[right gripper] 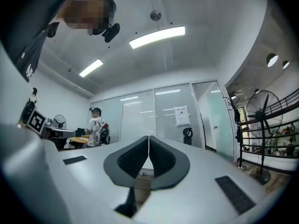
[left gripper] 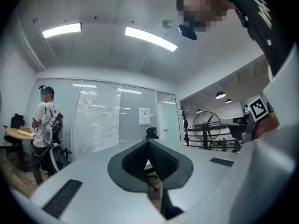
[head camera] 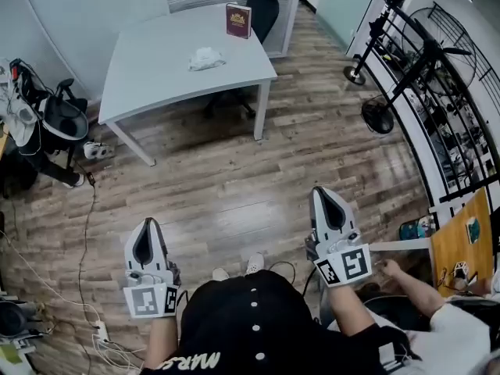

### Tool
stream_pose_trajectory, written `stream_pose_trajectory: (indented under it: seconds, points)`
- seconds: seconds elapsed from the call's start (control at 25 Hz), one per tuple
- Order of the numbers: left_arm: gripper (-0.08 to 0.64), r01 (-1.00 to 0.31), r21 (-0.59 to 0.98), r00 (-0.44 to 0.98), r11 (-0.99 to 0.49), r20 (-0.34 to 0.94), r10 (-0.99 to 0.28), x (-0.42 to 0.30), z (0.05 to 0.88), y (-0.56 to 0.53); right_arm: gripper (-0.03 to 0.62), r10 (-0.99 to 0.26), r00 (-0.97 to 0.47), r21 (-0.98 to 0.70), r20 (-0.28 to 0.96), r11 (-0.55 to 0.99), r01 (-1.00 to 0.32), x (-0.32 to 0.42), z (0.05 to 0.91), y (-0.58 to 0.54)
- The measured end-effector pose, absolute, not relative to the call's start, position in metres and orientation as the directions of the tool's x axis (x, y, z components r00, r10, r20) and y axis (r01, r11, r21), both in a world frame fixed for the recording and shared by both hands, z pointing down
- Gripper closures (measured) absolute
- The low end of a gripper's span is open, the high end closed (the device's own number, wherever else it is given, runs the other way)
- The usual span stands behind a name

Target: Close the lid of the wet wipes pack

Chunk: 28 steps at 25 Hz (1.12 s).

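Room: office with a wood-plank floor (head camera: 226, 178), glass partitions and strip lights on the ceiling; both pairs of fingers point out across it, roughly level.
Table (head camera: 156, 69): pale grey, well ahead of the left fingers, ahead and to the left of the right ones.
Person (head camera: 250, 319): dark top with white buttons, right behind the fingers, one gripper in each hand.
Floor fan (head camera: 379, 116): black, ahead and to the right of the right fingers, beside a black rack.
Left gripper (head camera: 148, 229): fingers (left gripper: 135, 160) clenched, the ribbed pads meeting at the tips, nothing between them.
Right gripper (head camera: 324, 200): fingers (right gripper: 163, 157) clenched tip to tip, nothing held.
Wet wipes pack (head camera: 238, 19): dark red, standing upright at the table's far edge, far ahead of both pairs of fingers and touched by neither; its lid is too small to make out.
White wad (head camera: 206, 58): crumpled, lying on the table nearer the fingers than the pack, apart from it.
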<state>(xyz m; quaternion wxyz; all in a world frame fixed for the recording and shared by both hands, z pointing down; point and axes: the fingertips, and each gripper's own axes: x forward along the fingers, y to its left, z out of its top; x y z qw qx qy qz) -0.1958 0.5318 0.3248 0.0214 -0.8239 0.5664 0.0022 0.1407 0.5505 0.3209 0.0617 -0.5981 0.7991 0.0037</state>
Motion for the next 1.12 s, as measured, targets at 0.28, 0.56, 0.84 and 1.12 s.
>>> stream_pose_trajectory:
  seconds: [0.28,0.56,0.84,1.12]
  points:
    - [0.554,-0.941,-0.027,0.339,-0.339,-0.021,-0.941,-0.177,0.326,0.528,0.434,-0.954,-0.287,-0.08,-0.093,0.294,-0.952,0.155,0.325,0.538]
    - [0.554,-0.954,-0.03,0.297,-0.297,-0.006,-0.955,-0.164,0.336,0.54,0.344,-0.933,-0.35,-0.087,-0.089,0.357,-0.93,0.161,0.338,0.529]
    - [0.554,-0.958,-0.032,0.284,-0.284,-0.007,-0.959,-0.161,0.342,0.528,0.345,-0.927,-0.365,-0.089,-0.079,0.372,-0.924,0.167,0.348,0.515]
    - [0.554,-0.952,-0.033,0.305,-0.304,-0.02,-0.952,-0.161,0.339,0.492,0.347,-0.93,-0.357,-0.086,-0.084,0.364,-0.928,0.165,0.344,0.483]
